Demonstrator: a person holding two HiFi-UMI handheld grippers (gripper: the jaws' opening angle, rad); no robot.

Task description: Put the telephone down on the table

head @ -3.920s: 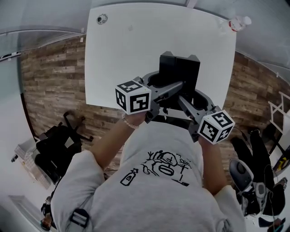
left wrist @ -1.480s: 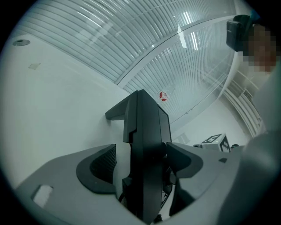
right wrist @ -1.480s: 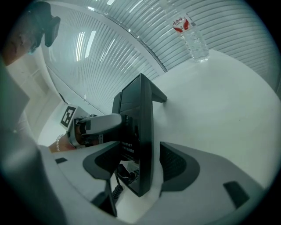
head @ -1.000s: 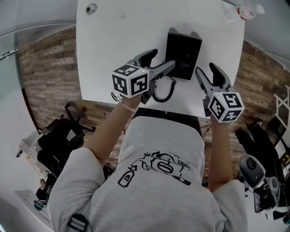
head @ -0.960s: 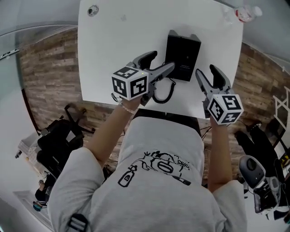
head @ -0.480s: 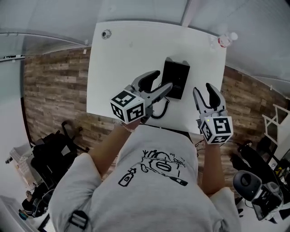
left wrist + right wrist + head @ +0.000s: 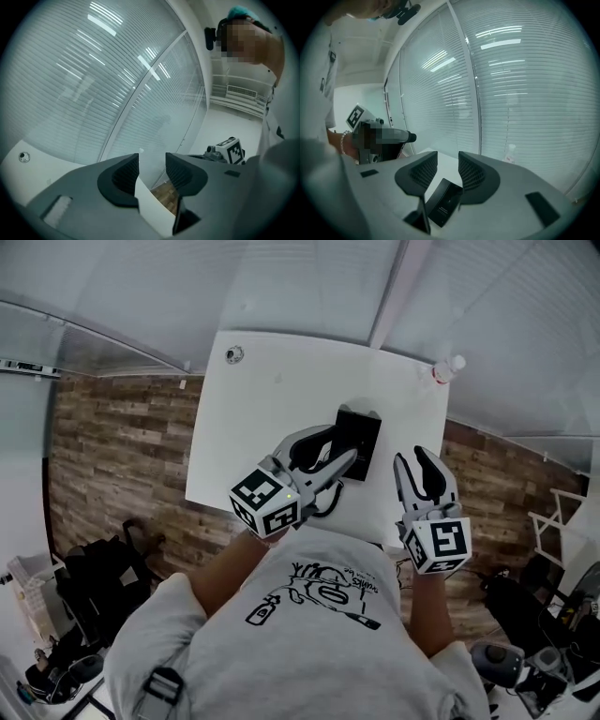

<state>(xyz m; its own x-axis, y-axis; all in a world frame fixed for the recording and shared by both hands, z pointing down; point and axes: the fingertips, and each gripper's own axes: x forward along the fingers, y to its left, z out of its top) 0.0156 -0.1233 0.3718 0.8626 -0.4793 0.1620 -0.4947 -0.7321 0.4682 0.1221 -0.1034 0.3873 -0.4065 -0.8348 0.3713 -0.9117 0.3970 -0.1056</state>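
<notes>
Telephone: black, lies flat on the white tabletop, right of centre and toward the near edge. Neither tongs touches it. Its dark cord loops at the tabletop's near edge, partly hidden behind the left tongs.

Left tongs: in the head view they sit at frame centre and overlap the telephone's left edge. In the left gripper view the left tongs are drawn together with nothing gripped. Only a corner of the tabletop and a strip of wood floor show past the pads.

Right tongs: right of the telephone in the head view, over the tabletop's right edge. In the right gripper view the right tongs are closing, a gap remains, and nothing is between the pads. The telephone shows lower in that frame, on the tabletop beyond the jaws and clear of them.

Other items: a clear bottle with a red band stands at the tabletop's upper right corner. A small round fitting is at the upper left corner. Wood-plank floor lies left of the tabletop. Slatted blinds fill the wall behind it. The person's grey printed shirt fills the lower centre of the head view.
</notes>
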